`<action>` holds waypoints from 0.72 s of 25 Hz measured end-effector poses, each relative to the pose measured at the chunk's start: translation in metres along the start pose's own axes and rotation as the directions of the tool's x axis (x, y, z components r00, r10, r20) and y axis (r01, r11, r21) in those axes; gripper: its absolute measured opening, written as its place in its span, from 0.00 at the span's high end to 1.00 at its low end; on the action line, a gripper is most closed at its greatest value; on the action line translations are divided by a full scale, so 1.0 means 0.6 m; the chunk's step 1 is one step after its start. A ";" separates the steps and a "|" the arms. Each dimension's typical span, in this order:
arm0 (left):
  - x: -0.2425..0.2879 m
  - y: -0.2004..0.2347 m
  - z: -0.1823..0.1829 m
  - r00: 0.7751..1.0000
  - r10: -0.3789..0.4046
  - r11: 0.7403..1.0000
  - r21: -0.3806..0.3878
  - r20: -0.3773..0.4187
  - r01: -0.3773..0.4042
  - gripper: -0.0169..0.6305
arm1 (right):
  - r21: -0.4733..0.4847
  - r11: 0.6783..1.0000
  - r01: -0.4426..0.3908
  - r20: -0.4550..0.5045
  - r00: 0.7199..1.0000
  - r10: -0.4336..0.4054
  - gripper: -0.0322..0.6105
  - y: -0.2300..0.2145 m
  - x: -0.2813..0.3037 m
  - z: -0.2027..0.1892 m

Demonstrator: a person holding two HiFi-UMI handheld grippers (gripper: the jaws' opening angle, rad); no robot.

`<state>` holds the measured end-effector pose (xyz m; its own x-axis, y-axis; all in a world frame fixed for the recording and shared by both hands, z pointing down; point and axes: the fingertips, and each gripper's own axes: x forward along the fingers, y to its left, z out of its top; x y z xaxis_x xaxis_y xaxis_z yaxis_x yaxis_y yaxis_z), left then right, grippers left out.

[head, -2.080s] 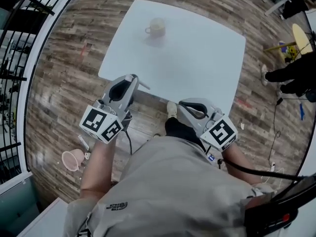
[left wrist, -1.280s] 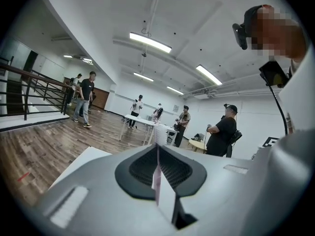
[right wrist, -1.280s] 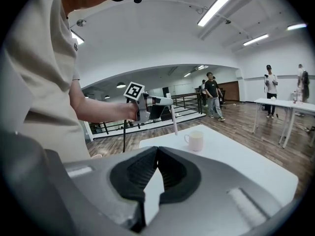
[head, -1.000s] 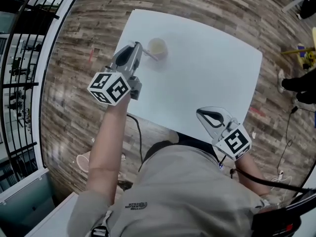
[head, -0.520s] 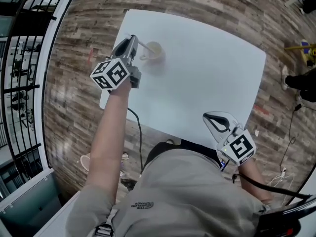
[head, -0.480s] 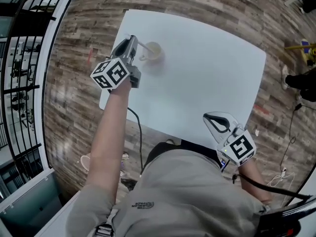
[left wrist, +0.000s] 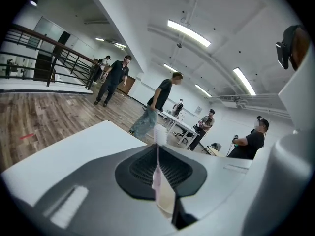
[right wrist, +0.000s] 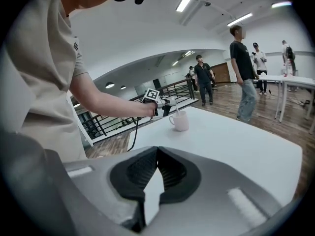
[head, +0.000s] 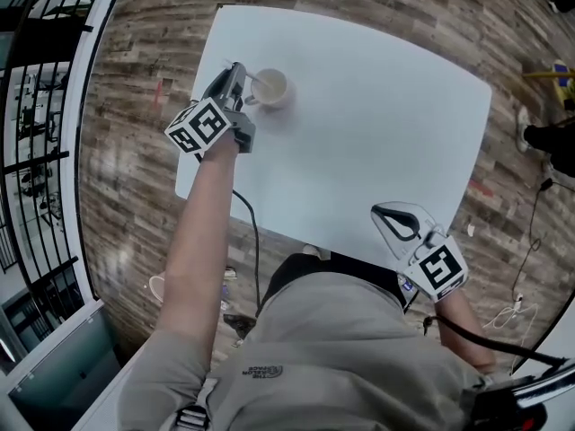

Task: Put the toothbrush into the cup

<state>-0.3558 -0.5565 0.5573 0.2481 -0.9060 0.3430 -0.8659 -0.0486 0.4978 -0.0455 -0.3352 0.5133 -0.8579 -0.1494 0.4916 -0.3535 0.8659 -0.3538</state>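
Note:
A cream cup (head: 272, 88) with a handle stands on the white table (head: 377, 106) near its far left corner. My left gripper (head: 235, 73) sits just left of the cup, shut on a thin white toothbrush (head: 254, 80). The brush's free end reaches over the cup's rim. In the left gripper view the toothbrush (left wrist: 158, 140) sticks out ahead of the shut left gripper (left wrist: 158, 150). The right gripper view shows the cup (right wrist: 180, 121) far off, with the toothbrush (right wrist: 175, 106) slanting into its mouth. My right gripper (head: 395, 215) hangs at the table's near edge, shut on nothing.
Wooden floor (head: 135, 196) surrounds the table, and a black railing (head: 36, 106) runs along the left. Several people (left wrist: 155, 109) stand or walk beyond the table. A cable (head: 252, 250) hangs from my left arm.
My left gripper has sunk with the toothbrush from above the cup to just left of it, bringing the brush end to the rim. The right gripper has dropped slightly.

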 end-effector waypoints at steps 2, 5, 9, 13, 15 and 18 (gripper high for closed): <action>0.001 0.001 -0.004 1.000 -0.003 1.000 -0.009 0.001 0.003 0.95 | 0.001 1.000 -0.003 -0.005 1.000 0.003 0.95 0.001 0.003 -0.002; 0.007 -0.001 -0.013 1.000 -0.006 1.000 -0.004 -0.009 0.006 0.95 | 0.005 1.000 -0.002 -0.008 1.000 0.002 0.95 -0.002 0.007 -0.004; 0.011 0.004 -0.022 1.000 0.004 1.000 0.008 -0.020 -0.004 0.95 | 0.003 1.000 0.003 -0.007 1.000 -0.003 0.95 -0.001 0.011 -0.003; 0.016 0.002 -0.035 1.000 0.008 1.000 0.005 -0.030 -0.008 0.94 | 0.004 1.000 0.005 -0.006 1.000 -0.005 0.95 0.003 0.010 -0.008; 0.019 0.002 -0.034 0.999 0.021 1.000 0.020 -0.034 -0.020 0.93 | 0.001 1.000 0.005 -0.008 1.000 -0.005 0.95 0.005 0.010 -0.009; 0.020 0.003 -0.035 0.999 0.035 0.999 0.032 -0.042 -0.033 0.92 | -0.003 1.000 0.008 -0.010 1.000 -0.008 0.95 0.011 0.011 -0.010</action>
<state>-0.3454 -0.5586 0.5788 0.2360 -0.8887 0.3931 -0.8870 -0.0318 0.4607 -0.0513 -0.3275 0.5186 -0.8513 -0.1516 0.5024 -0.3594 0.8660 -0.3477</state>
